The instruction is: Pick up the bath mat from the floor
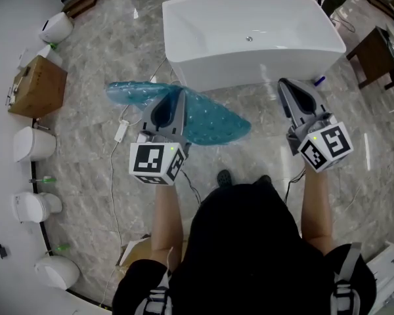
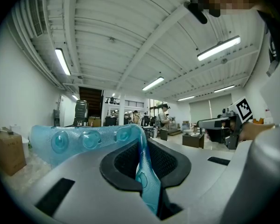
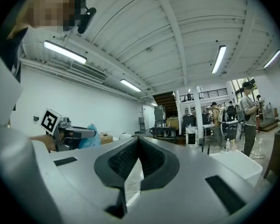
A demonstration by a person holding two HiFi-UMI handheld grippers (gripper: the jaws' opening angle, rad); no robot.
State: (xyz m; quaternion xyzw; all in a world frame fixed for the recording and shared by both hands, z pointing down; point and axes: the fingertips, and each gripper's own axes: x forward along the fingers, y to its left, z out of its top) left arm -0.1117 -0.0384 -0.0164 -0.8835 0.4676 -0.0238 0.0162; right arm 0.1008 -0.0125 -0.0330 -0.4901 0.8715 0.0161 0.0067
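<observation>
One pinch carries the load: the left gripper [image 2: 142, 146] is clamped on an edge of the blue mat [image 1: 213, 120], which appears lifted off the floor [image 1: 111, 64], in front of the tub [image 1: 249, 51]. The right gripper [image 3: 137, 141] is pressed together on nothing, well apart from the mat. Risk: the thin, slick fold may slide out, since the mat's free bulk droops to both sides and pulls on the pads. No brand or legible writing shows, only square markers on the cubes [image 1: 156, 163].
</observation>
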